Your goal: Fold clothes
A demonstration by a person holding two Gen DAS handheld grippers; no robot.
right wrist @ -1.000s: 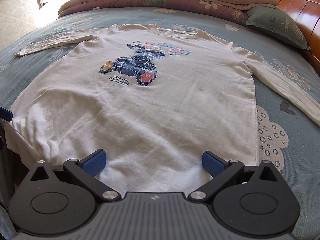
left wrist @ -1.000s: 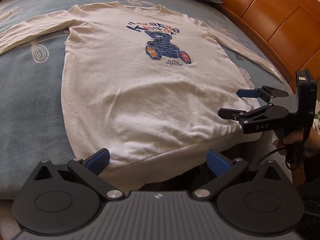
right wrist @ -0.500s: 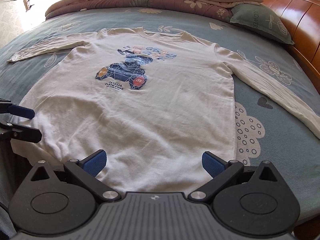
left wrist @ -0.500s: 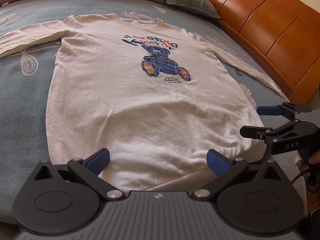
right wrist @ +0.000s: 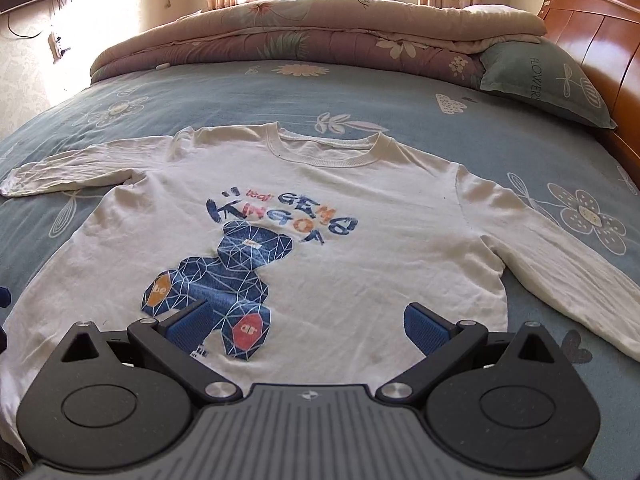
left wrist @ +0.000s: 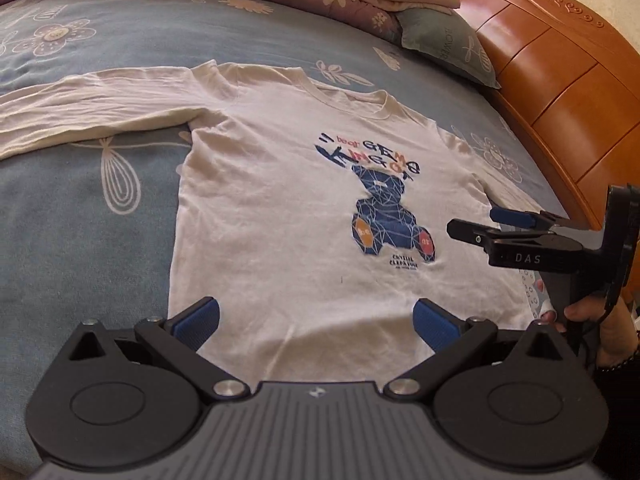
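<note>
A cream long-sleeved shirt (left wrist: 280, 208) with a blue bear print (left wrist: 386, 220) lies flat, face up, on the bed, both sleeves spread out. My left gripper (left wrist: 315, 320) hovers open above the shirt's lower body, nothing between its blue pads. In the same view my right gripper (left wrist: 480, 222) hangs open beside the bear print, over the shirt's right side. From the right wrist view the shirt (right wrist: 360, 260) fills the middle, and my right gripper (right wrist: 306, 326) is open over the bear's legs. The right sleeve (right wrist: 560, 264) runs off to the right.
The blue flowered bedsheet (right wrist: 280, 96) surrounds the shirt. A folded quilt (right wrist: 320, 36) lies along the far edge, with a green pillow (right wrist: 548, 76) beside it. An orange wooden headboard (left wrist: 560, 92) borders the right side. A hand (left wrist: 584, 312) holds the right gripper.
Both grippers have moved from the hem forward over the shirt and higher, toward the bear print. Both stayed open. The shirt has not moved.
</note>
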